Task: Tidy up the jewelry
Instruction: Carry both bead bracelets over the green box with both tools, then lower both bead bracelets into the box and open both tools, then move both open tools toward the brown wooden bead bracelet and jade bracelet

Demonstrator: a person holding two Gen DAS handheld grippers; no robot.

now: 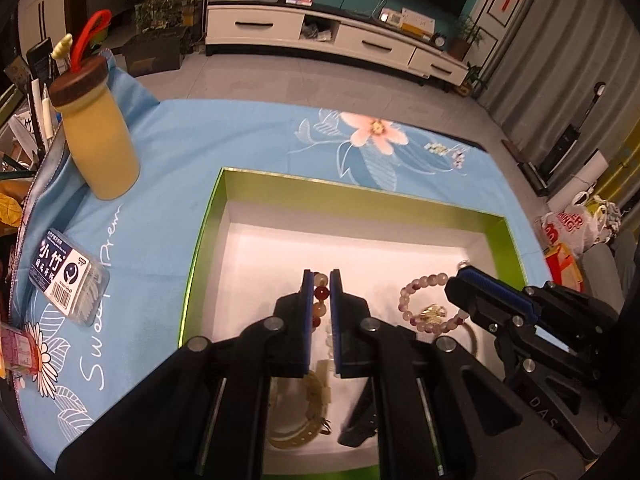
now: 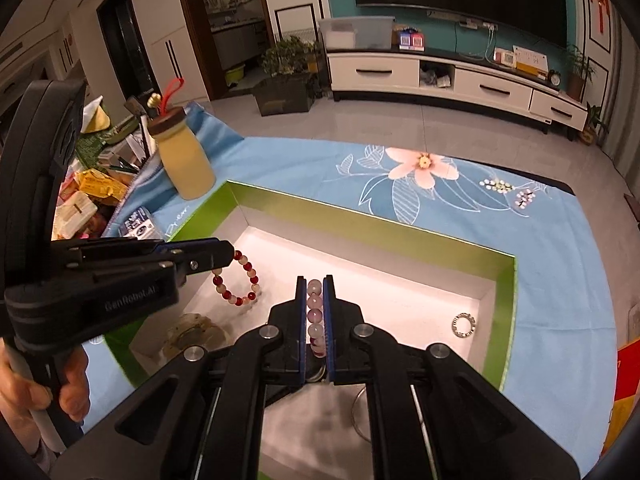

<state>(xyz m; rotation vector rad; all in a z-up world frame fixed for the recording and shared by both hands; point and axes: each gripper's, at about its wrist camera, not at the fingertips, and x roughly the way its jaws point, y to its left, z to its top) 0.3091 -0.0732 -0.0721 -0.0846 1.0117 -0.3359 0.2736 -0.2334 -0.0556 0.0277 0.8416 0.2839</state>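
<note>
- Left tool point(image 1: 321, 280) is clamped on the red-and-cream bracelet point(image 2: 240, 280), centre-left of the box point(image 2: 360, 220).
- Right tool point(image 2: 315, 284) is clamped on the pink bracelet point(image 1: 424, 300), centre frame.
- Risk: beads may slip or the cords snag.

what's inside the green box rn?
Green box holds a red-and-white bead bracelet in the left gripper, a pink bead bracelet in the right gripper, and a small silver ring. Near corners are hidden by the fingers.

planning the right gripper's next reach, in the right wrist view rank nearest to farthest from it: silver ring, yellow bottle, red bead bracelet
1. red bead bracelet, in the box, left of the right gripper.
2. silver ring, box's right side, only slightly farther.
3. yellow bottle, on the cloth, far left.
</note>
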